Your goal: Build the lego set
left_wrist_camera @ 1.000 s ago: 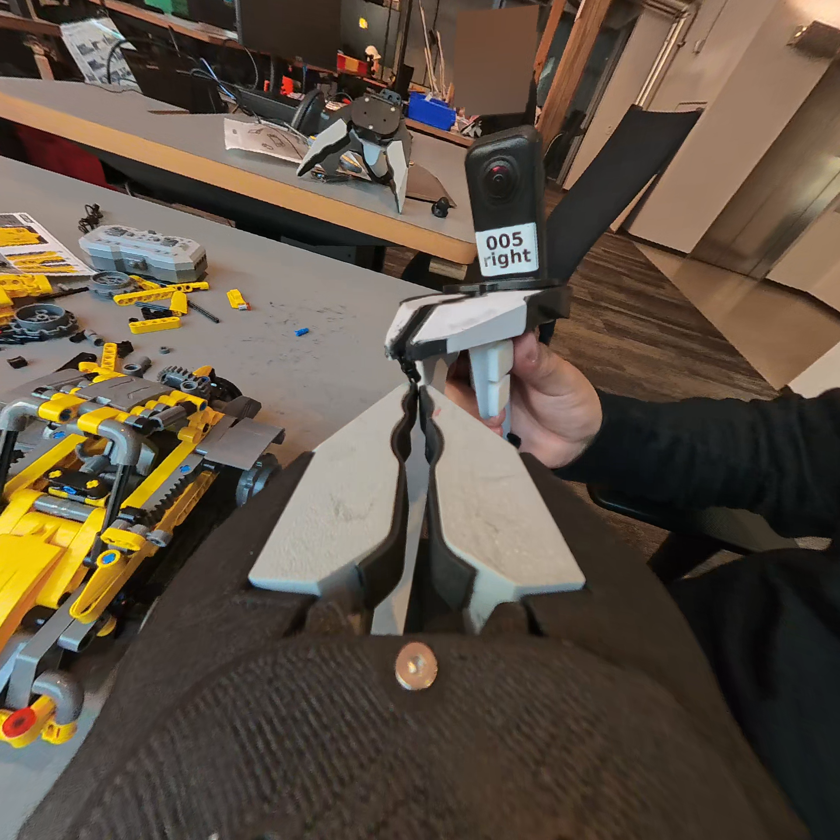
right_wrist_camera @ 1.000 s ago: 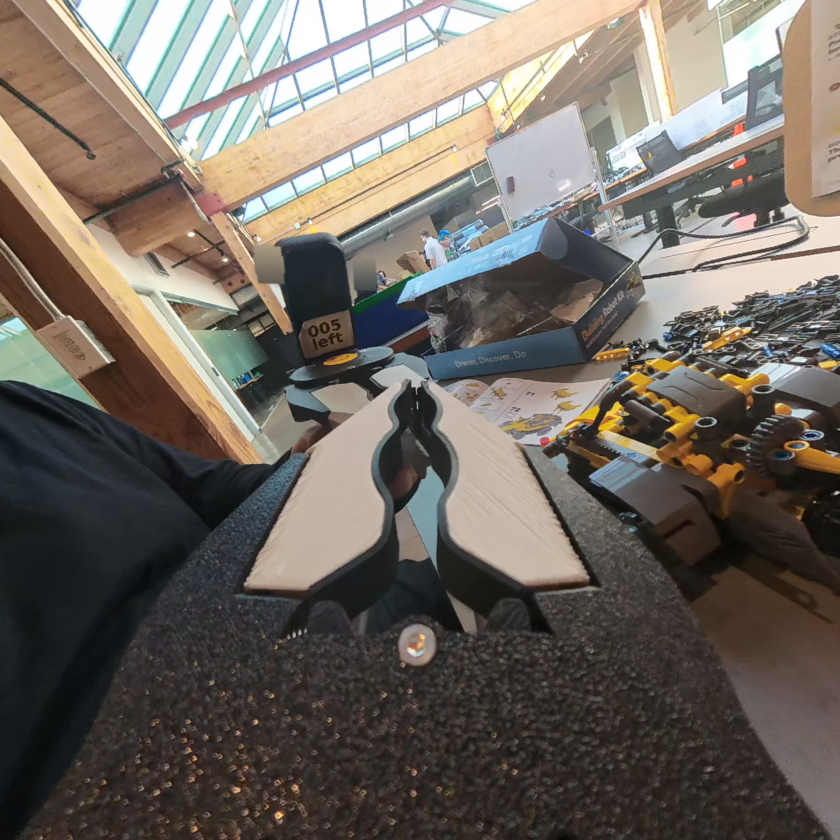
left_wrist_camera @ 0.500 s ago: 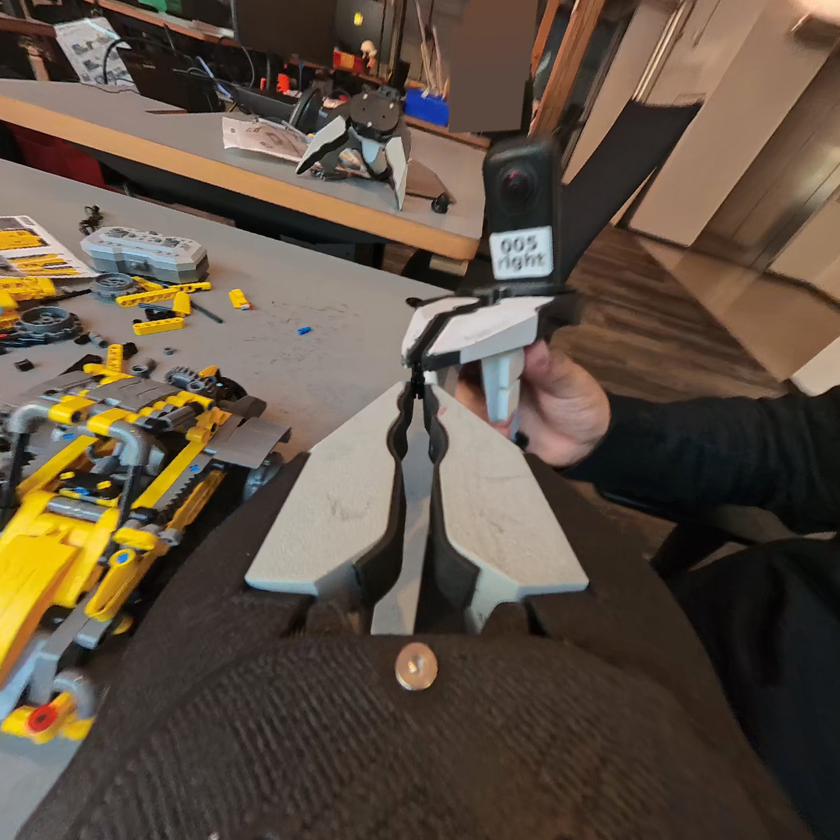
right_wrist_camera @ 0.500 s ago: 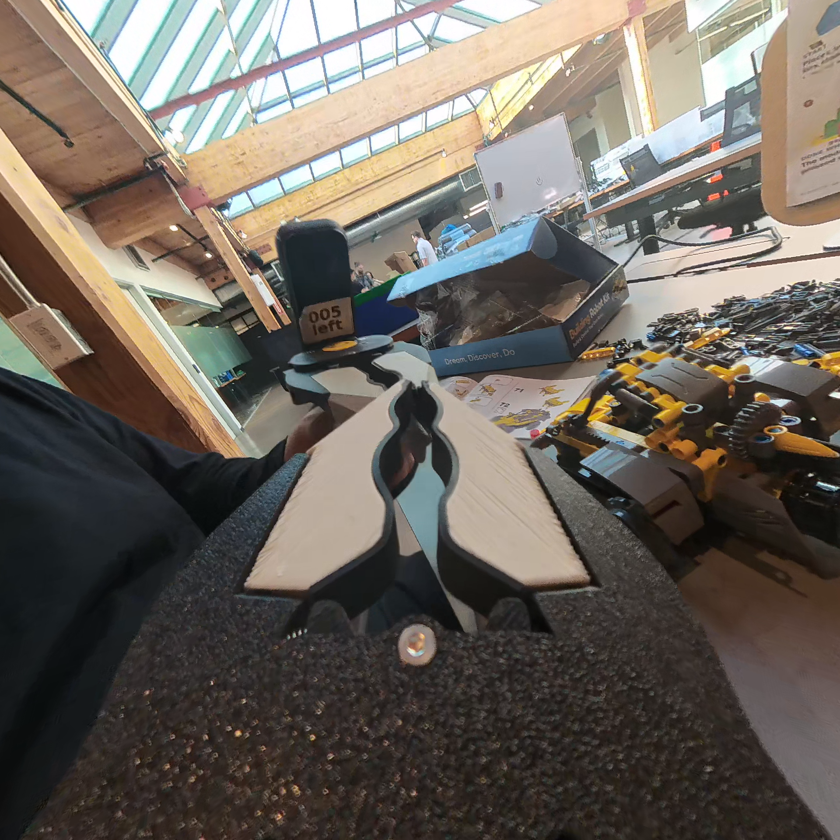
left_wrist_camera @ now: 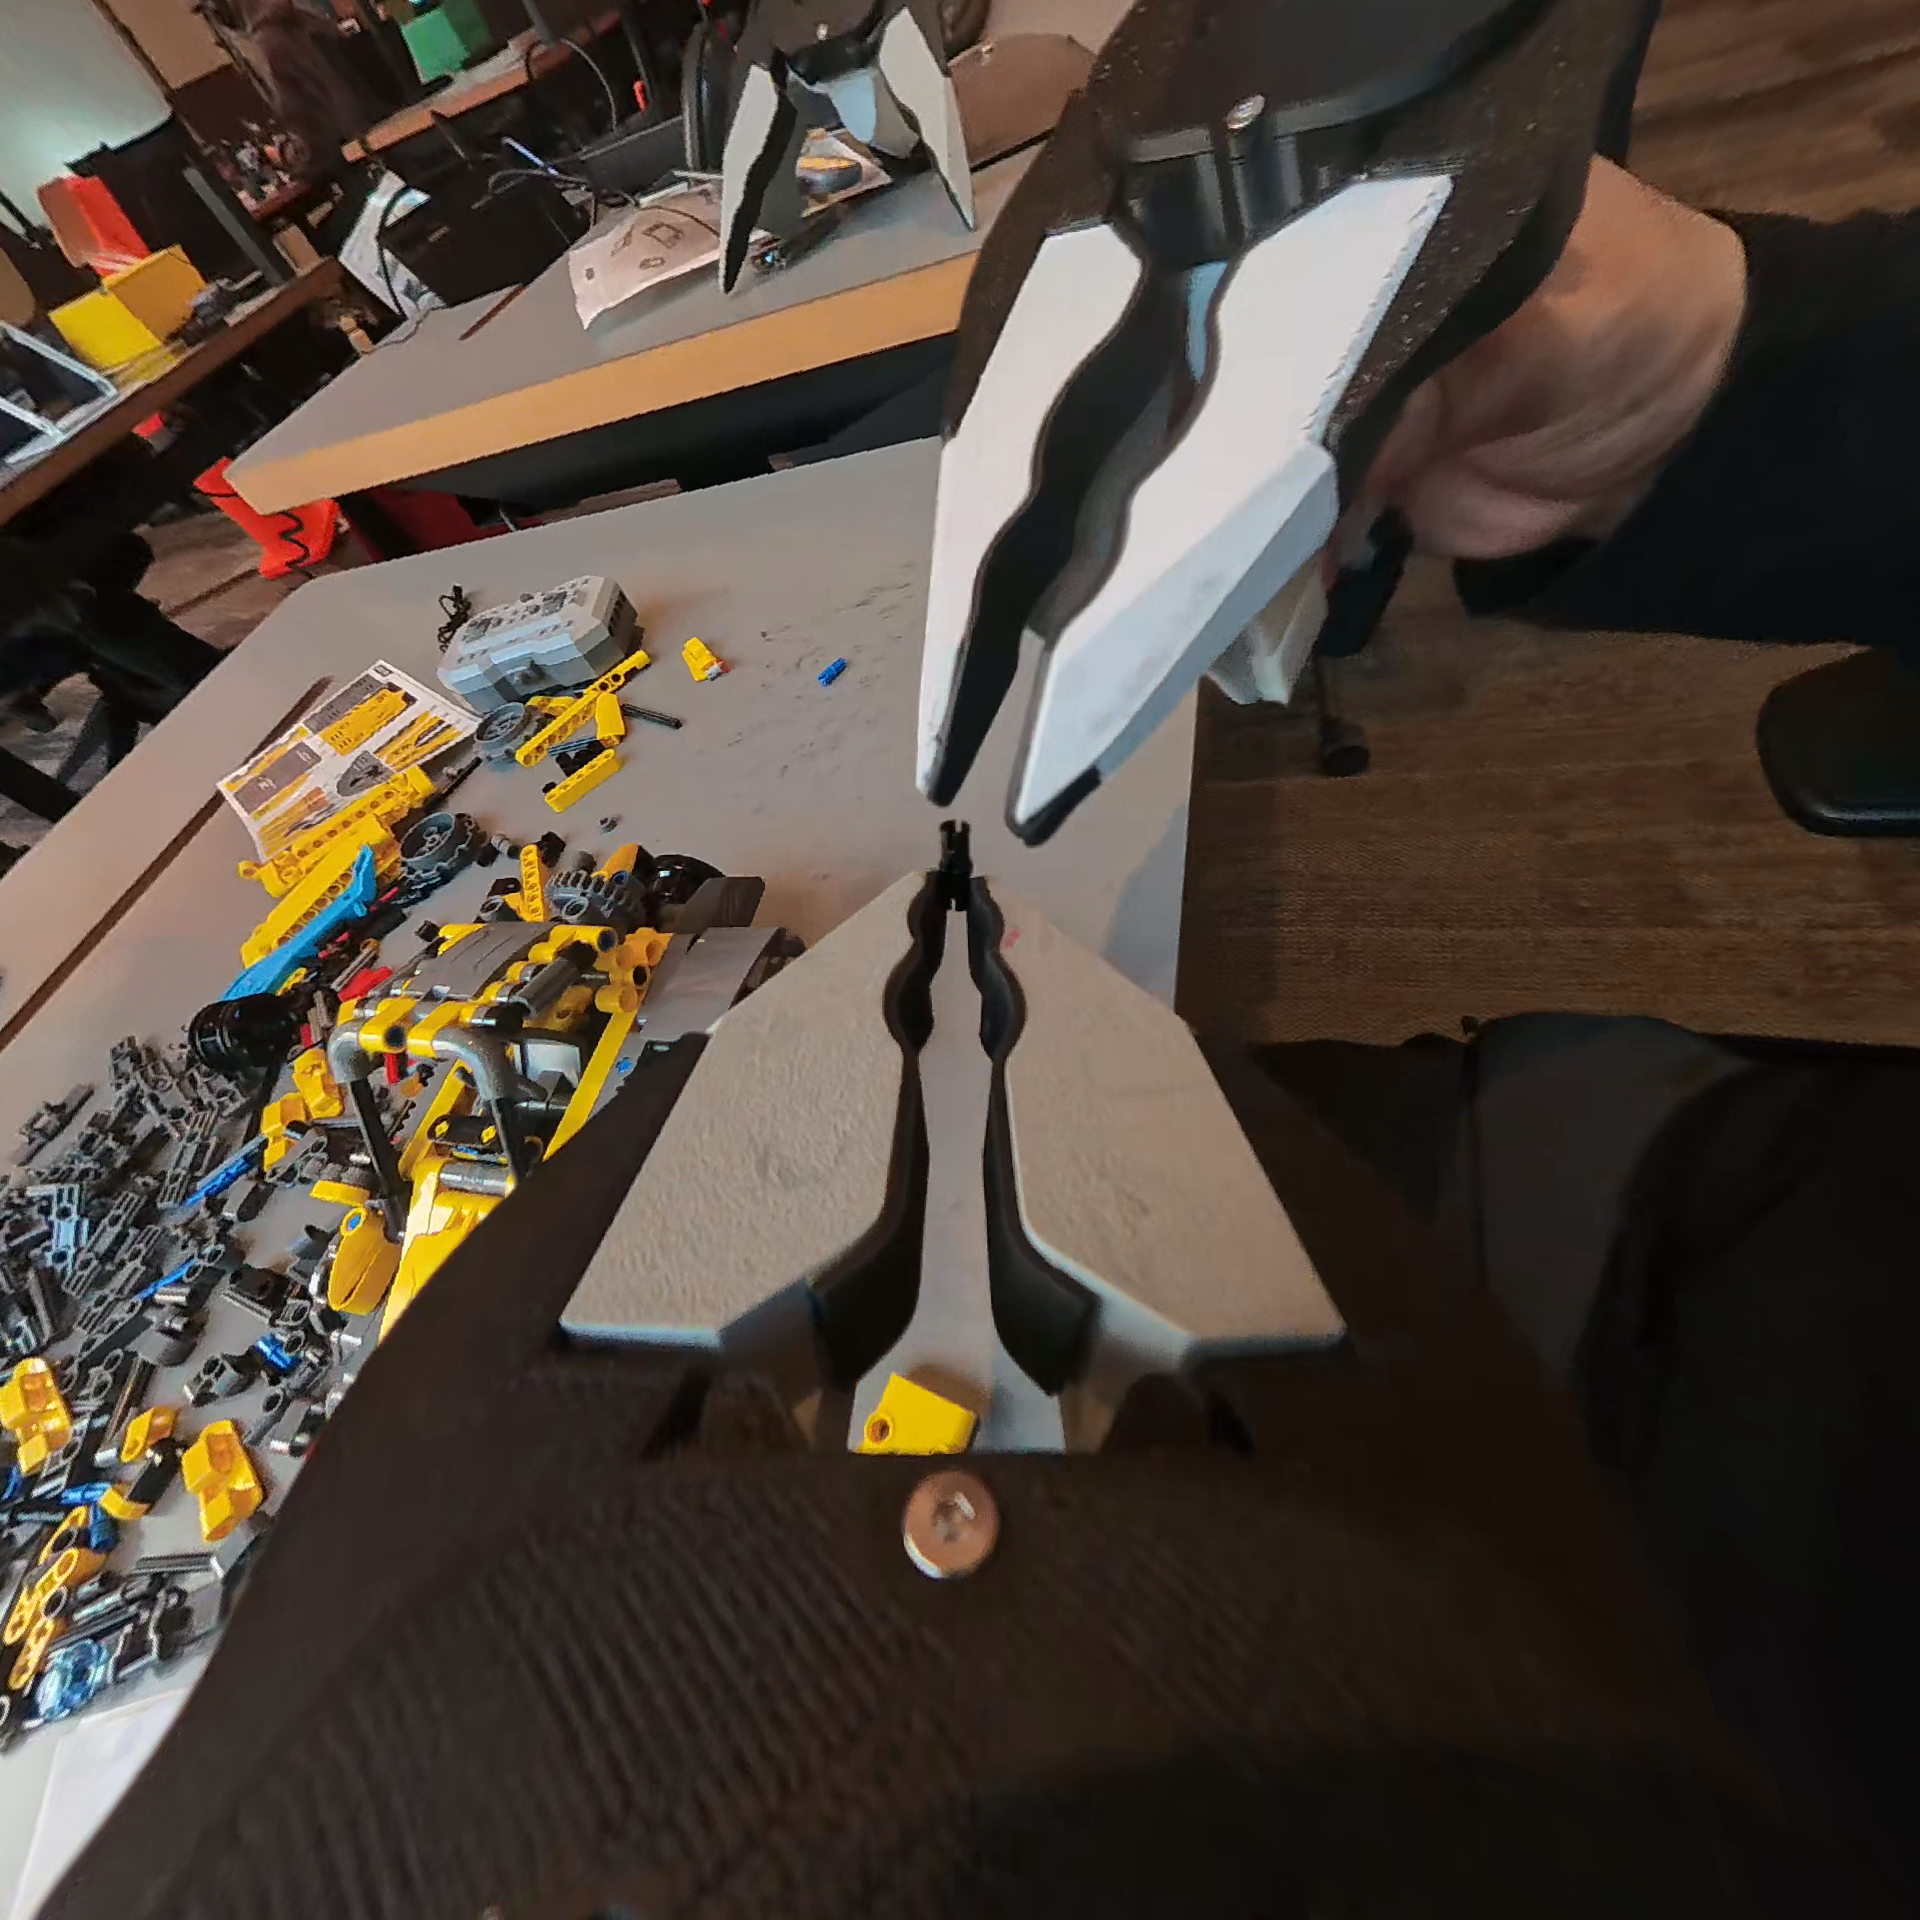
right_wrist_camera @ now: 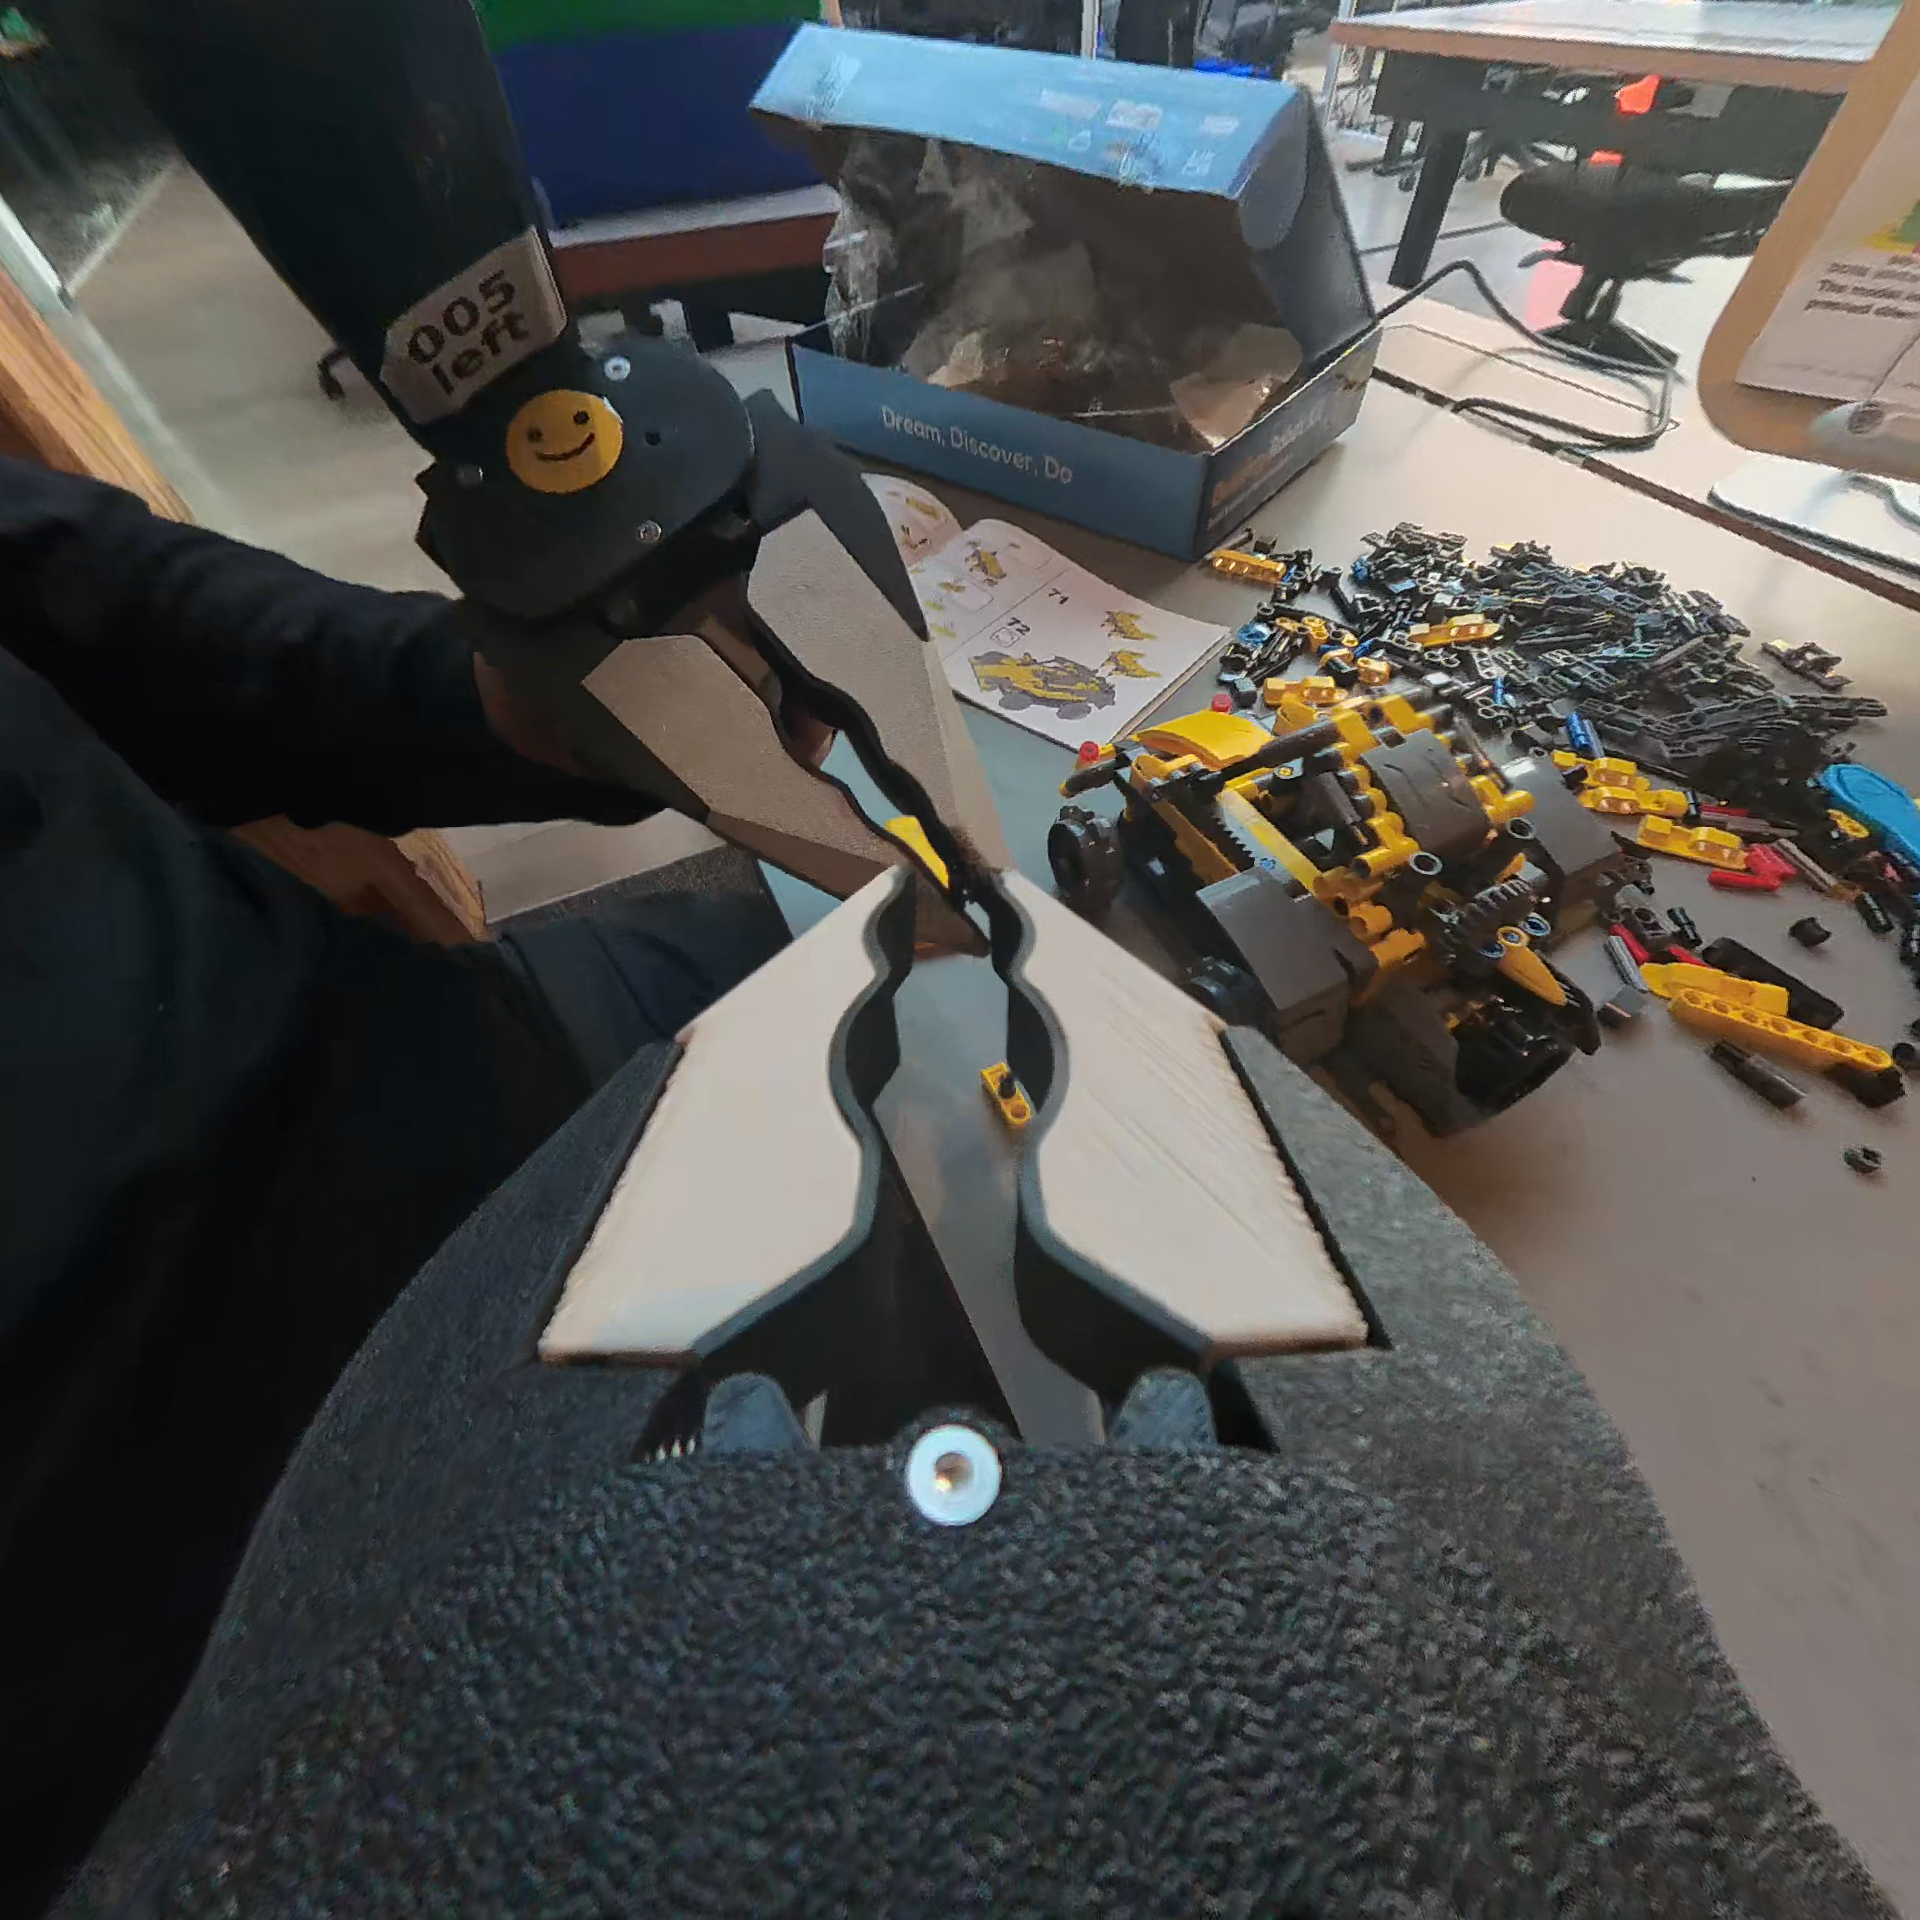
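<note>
My left gripper (left_wrist_camera: 951, 883) is shut on a small black pin (left_wrist_camera: 952, 840) that sticks out past its tips. My right gripper (left_wrist_camera: 987, 808) comes down from the upper right, held by a hand. Its jaws are slightly apart and empty, with the tips just above the pin and not touching it. In the right wrist view, my right gripper (right_wrist_camera: 951, 883) has the left gripper (right_wrist_camera: 961, 868) pointing into its gap from the upper left. Both hover over the grey table's (left_wrist_camera: 810, 644) near edge. A small yellow piece (right_wrist_camera: 1006, 1093) lies on the table below them.
A yellow and black model vehicle (left_wrist_camera: 499, 1039) (right_wrist_camera: 1330, 862) stands on the table beside the grippers. Loose parts (right_wrist_camera: 1610, 644) lie in a pile beyond it. An instruction booklet (right_wrist_camera: 1049, 644) and an open blue box (right_wrist_camera: 1081, 436) lie farther back. The table edge (left_wrist_camera: 1184, 831) drops to carpet. The grippers are tip to tip, or close to it. My left tips are roughly 9 cm from the small yellow piece (right_wrist_camera: 1006, 1093).
Both grippers have tipped down toward the table and turned tip to tip. The right gripper's jaws have parted a little. The left stays shut on the pin.
</note>
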A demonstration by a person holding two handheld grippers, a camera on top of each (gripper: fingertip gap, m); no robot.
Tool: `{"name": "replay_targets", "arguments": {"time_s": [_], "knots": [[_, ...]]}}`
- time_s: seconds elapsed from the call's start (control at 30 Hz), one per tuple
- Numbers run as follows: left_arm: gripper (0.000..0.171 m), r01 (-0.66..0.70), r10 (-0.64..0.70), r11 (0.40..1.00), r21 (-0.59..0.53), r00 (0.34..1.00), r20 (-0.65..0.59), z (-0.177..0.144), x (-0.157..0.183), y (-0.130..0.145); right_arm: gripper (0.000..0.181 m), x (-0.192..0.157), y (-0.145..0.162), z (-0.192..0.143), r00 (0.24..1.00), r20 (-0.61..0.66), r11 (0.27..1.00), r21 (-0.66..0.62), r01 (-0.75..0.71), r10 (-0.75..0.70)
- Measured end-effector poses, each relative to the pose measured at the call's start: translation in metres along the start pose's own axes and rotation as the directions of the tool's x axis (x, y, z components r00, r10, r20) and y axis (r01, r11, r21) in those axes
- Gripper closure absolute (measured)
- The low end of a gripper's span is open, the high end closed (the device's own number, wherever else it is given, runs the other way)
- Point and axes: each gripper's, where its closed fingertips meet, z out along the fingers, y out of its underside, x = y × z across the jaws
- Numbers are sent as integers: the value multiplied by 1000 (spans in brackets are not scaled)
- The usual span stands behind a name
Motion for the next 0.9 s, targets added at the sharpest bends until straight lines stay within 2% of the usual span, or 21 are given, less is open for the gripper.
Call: {"name": "replay_targets", "arguments": {"time_s": [0.2,0.43,0.57,0.67,0.7,0.9], "knots": [[170,-45,44,999,-21,998,-38,3,11,4,175,-4,12,3,999,13,996,-77,48,-47],[170,0,-5,999,-54,997,-80,8,15,13,177,-3,23,5,997,6,988,-135,72,-72],[165,66,-87,979,-193,991,-105,9,5,42,177,14,46,12,999,-41,976,-215,-35,27],[148,93,-146,938,-333,979,-139,12,6,74,177,19,67,22,994,-35,959,-260,-110,105],[147,95,-158,925,-368,977,-144,14,8,83,177,21,75,26,993,-46,952,-283,-118,109],[153,71,-158,906,-418,971,-179,24,16,96,177,21,96,41,989,-40,936,-321,-147,142]]}}
